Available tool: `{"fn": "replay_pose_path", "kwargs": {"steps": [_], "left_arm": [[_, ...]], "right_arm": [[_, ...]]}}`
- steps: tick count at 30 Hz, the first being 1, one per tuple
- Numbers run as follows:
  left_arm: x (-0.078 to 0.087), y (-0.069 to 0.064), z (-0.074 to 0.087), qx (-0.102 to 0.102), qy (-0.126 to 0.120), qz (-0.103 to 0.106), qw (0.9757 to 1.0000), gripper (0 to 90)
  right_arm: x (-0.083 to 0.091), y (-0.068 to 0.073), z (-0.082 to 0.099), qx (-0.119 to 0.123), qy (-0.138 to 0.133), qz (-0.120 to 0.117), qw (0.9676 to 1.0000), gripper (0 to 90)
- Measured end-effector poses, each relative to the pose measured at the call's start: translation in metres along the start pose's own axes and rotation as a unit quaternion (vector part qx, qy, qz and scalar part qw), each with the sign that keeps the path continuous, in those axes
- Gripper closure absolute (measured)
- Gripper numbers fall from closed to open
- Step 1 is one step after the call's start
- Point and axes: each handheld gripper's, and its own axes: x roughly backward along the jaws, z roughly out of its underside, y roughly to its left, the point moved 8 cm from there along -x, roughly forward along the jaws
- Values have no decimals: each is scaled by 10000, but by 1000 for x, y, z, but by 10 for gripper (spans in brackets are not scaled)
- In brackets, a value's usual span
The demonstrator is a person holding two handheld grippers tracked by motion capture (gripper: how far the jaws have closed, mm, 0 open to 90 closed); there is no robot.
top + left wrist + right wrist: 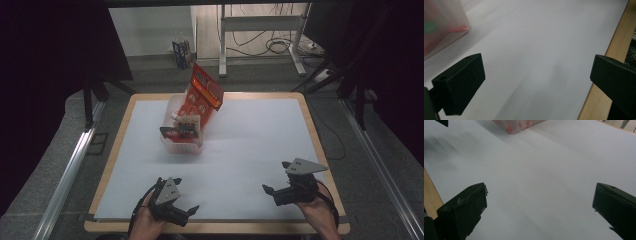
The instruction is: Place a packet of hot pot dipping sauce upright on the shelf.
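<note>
A clear plastic bin [183,141] stands on the white table top [250,145], left of the middle. In it are snack packets, and a red bag [205,91] leans out over its far rim. Near the front edge my left gripper [186,195] is held open with nothing in it, well short of the bin. My right gripper [275,176] hovers open and empty at the front right. In the left gripper view the left gripper [536,75] has its jaws wide apart over bare table, with the bin [441,27] blurred at upper left. The right gripper [540,202] also faces the bin [516,125].
The table's wooden rim [320,150] frames the white sheet and also appears as a wooden edge [609,57] in the left gripper view. Beyond the table are a metal desk frame [260,25], cables [280,47] and a small box [182,52] on the floor.
</note>
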Motion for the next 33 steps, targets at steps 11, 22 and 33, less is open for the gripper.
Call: {"fn": "replay_pose_path", "kwargs": {"steps": [11, 22, 33], "left_arm": [[0, 0, 0, -2, 20, -12, 10000, 0], [-1, 0, 1, -14, 43, -15, 10000, 0], [-2, -1, 2, -50, 88, -26, 9999, 0]], "right_arm": [[15, -15, 20, -222, 5, 287, 9993, 0], [27, -26, 40, -415, 60, 495, 9979, 0], [28, -31, 65, -492, 402, 660, 9958, 0]]}}
